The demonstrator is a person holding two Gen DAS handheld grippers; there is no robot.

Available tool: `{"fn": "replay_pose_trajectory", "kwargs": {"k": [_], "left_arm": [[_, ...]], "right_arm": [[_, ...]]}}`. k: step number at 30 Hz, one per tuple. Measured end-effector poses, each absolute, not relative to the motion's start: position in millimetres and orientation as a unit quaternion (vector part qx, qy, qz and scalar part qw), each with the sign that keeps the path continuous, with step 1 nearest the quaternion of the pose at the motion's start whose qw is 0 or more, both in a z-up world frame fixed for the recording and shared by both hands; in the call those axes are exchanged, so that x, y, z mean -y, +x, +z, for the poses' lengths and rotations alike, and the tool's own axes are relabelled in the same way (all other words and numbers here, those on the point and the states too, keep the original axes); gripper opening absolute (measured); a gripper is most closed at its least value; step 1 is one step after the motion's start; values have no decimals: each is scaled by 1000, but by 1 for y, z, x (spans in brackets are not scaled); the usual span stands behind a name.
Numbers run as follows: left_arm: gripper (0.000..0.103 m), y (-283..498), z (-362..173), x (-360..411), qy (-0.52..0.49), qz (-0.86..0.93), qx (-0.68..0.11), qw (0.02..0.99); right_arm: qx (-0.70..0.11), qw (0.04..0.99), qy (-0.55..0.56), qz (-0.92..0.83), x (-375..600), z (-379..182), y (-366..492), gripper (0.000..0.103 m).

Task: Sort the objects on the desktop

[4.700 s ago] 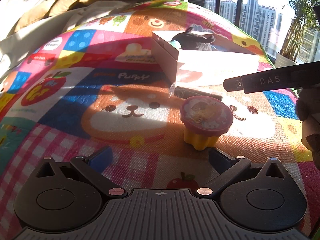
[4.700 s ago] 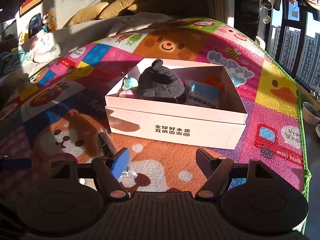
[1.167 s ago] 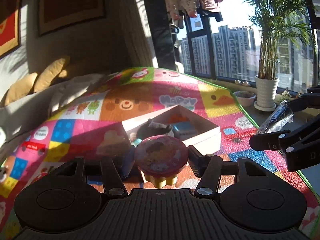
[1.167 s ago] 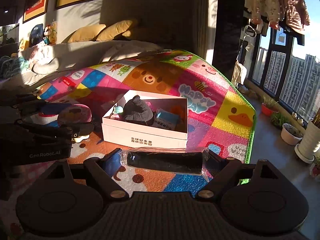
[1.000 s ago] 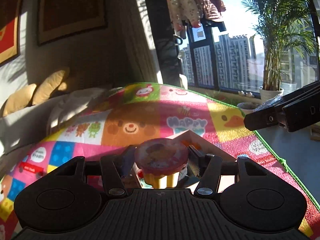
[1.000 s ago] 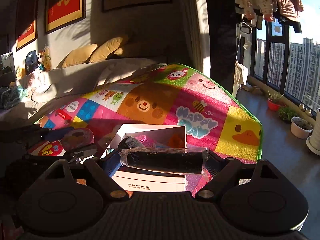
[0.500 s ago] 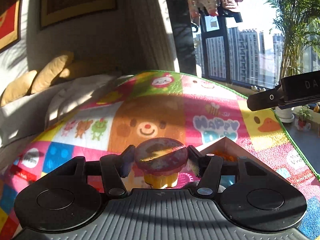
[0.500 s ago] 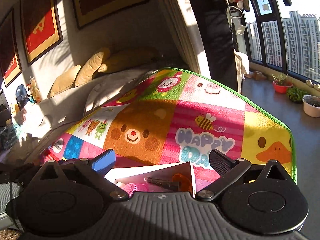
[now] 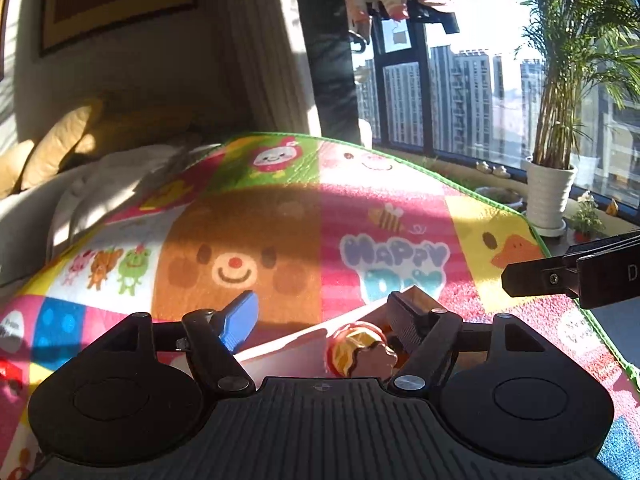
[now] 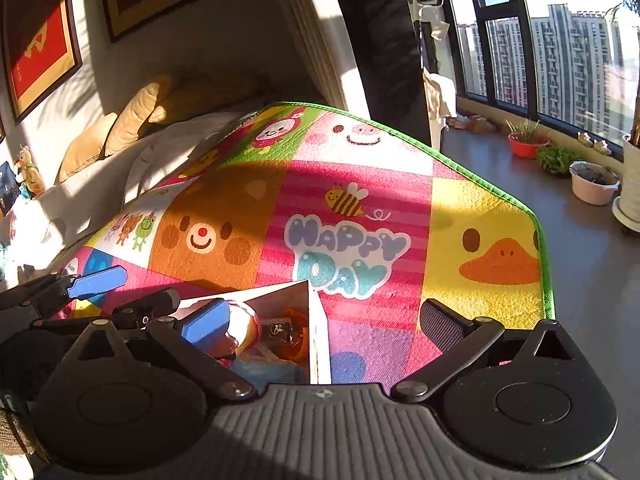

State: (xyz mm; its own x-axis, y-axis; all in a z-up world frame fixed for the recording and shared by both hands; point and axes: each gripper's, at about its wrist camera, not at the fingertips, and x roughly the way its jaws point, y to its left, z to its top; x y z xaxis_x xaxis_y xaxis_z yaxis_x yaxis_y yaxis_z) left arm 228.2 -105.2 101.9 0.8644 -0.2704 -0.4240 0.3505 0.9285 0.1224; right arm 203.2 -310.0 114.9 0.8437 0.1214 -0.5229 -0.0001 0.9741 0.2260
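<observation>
Covering the floor (image 10: 580, 280) beside sunlit windows (image 9: 460, 100), cartoon play mat (image 10: 360, 184); left gripper (image 9: 324, 318) opening, right gripper (image 10: 324, 320) wide, both empty.

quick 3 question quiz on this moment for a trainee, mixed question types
1. True or false: the left gripper is clamped on the round toy.
2. The white box sits on: A) a bare wooden desk B) the cartoon play mat C) a metal shelf
3. Fill in: the right gripper has ____ between its fingers.

Key
1. False: its jaws are opening and the round toy sits tilted in the white box, free of the pads.
2. B
3. Nothing: it is open.
</observation>
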Motion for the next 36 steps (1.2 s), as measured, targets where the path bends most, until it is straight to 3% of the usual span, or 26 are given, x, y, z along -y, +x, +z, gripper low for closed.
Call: {"fn": "replay_pose_trajectory", "kwargs": {"k": [4,5,8,10,18,34,36], "left_arm": [[90,210,103,89,94,-159,-210,960],[93,200,102,80,86,-159,-213,960],[96,168,94,57,61,-159,-221,960],[96,147,82,42,37,-160,-241,957],[97,116,42,36,-12,-199,-301,932],[103,108,37,9,-30,-162,-288,943],[103,99,35,8,-17,-148,-286,946]], "right_arm": [[-286,952,105,29,308,108,201,102],[-292,950,106,29,307,104,200,98],[-318,943,93,35,303,88,196,67],[-334,938,85,37,299,77,192,57],[-377,920,87,62,276,57,188,56],[-361,928,24,91,210,60,197,64],[-341,936,34,79,215,66,179,70]]}}
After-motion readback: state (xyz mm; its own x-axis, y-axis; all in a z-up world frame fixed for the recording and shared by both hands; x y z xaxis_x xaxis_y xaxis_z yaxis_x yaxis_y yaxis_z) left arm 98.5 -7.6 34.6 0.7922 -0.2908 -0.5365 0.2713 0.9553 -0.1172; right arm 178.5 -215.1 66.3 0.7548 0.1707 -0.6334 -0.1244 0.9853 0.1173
